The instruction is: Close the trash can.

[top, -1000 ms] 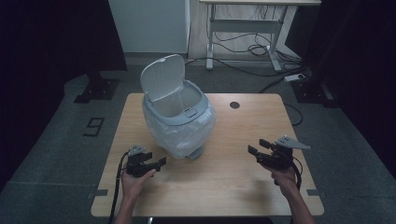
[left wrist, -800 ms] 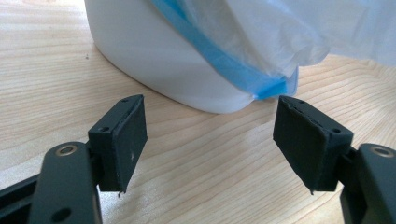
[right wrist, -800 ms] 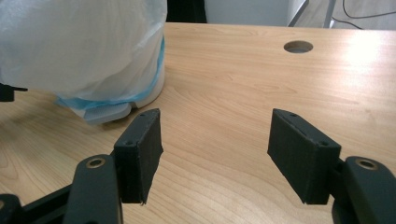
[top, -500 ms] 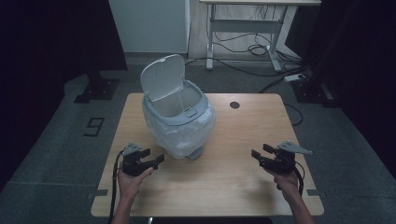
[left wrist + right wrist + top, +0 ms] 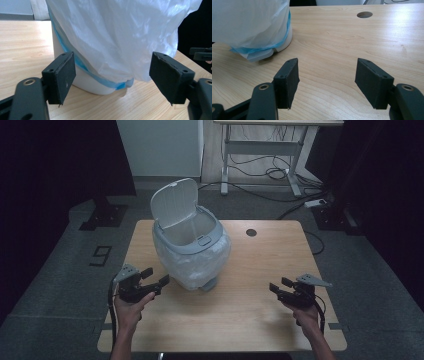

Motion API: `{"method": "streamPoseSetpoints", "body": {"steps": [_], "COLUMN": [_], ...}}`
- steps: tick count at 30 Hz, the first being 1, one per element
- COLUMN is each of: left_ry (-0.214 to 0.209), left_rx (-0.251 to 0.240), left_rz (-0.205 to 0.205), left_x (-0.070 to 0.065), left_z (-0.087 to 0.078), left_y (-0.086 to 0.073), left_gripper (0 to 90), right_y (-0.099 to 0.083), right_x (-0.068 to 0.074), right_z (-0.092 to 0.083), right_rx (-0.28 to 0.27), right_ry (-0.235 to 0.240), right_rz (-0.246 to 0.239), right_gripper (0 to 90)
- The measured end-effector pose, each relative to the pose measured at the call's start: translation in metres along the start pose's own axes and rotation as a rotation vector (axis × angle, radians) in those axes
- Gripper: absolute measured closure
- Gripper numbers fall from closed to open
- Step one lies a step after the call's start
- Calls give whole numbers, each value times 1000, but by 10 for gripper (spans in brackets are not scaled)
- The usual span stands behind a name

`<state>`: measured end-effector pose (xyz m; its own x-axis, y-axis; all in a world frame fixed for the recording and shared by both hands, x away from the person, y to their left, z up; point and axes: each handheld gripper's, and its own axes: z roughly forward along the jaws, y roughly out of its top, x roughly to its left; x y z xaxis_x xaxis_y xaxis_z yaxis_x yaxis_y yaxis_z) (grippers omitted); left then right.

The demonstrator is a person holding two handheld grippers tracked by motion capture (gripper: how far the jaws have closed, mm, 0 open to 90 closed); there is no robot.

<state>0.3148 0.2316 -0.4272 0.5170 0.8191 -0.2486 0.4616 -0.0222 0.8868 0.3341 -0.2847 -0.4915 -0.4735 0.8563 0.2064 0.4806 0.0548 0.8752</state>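
Bin (image 5: 192, 252) with its white liner sits mid-table, upright, about 1 o'clock from the left gripper (image 5: 156, 280), way closer than the right gripper (image 5: 278, 286). Left jaws just opened wider, nothing between; right's apart too, empty.

We can read one sign: a pale figure that looks like a "9", set in a dark square floor marker (image 5: 102, 254) on the grey floor just off the desk's far left corner. On the bin (image 5: 192, 251), its plastic liner (image 5: 120, 37) and the desk (image 5: 265, 270) itself we find no lettering, label or brand clear enough to read.
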Motion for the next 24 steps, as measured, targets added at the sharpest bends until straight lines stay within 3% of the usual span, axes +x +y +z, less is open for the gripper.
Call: {"method": "streamPoseSetpoints", "body": {"steps": [7, 15, 24], "left_ry": [-3, -16, -8], "left_rx": [-7, -39, -43], "left_rz": [14, 26, 50], "left_x": [-1, 2, 1], "left_z": [-5, -10, -5], "left_y": [12, 38, 58], "left_gripper": [211, 224, 220], "right_y": [-2, -2, -1], "right_x": [3, 3, 2], "right_z": [2, 2, 1], "right_rx": [12, 11, 7], "right_ry": [-2, 1, 0], "right_rz": [3, 3, 4], "right_gripper": [353, 361, 361]}}
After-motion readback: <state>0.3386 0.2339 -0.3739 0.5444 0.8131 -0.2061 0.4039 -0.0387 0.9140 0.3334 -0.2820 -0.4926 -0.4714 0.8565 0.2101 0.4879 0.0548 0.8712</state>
